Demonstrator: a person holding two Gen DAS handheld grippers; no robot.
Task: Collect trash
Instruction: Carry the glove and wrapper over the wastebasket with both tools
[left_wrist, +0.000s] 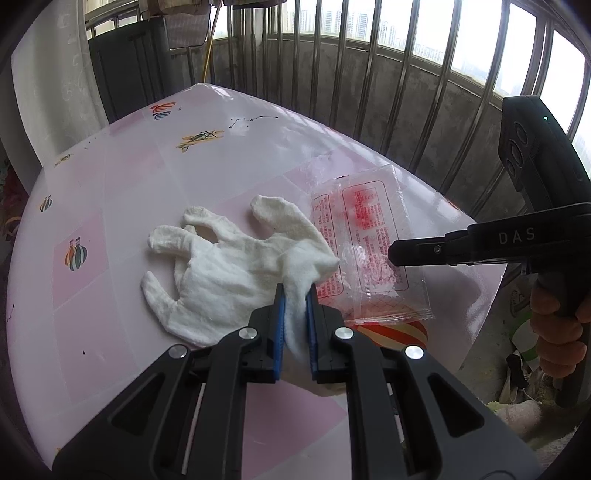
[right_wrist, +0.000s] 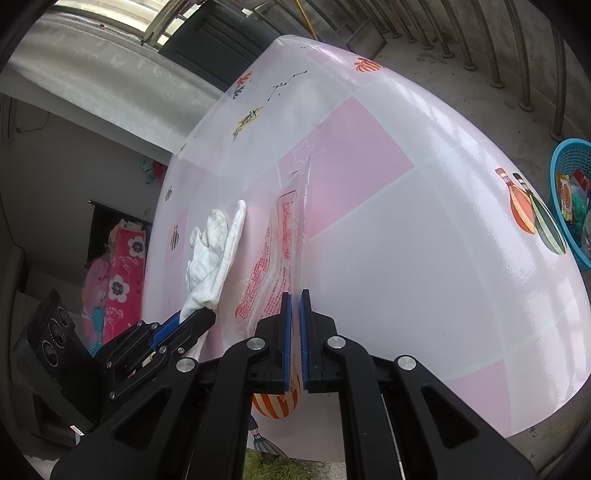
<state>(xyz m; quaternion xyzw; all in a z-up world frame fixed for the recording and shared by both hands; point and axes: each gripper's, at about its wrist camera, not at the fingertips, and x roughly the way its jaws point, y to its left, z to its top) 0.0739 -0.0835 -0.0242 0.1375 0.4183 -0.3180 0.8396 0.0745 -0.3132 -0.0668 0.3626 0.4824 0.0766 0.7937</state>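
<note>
From the left wrist view, bare pink table (left_wrist: 110, 221) stretches from nine to twelve o'clock. The white glove (left_wrist: 221, 258) lies at centre, its cuff pinched between the blue pads of the left gripper (left_wrist: 295, 295) at six o'clock. Just right of it, touching, lies the clear red-printed wrapper (left_wrist: 369, 240) — close to the table's right edge. At three o'clock the right gripper (left_wrist: 395, 253) reaches over the wrapper, jaws pressed together. In its own view, the right gripper (right_wrist: 295, 295) pinches the wrapper's (right_wrist: 273, 258) near edge — a blue basket (right_wrist: 572, 192) sits beyond the table edge at three o'clock.
</note>
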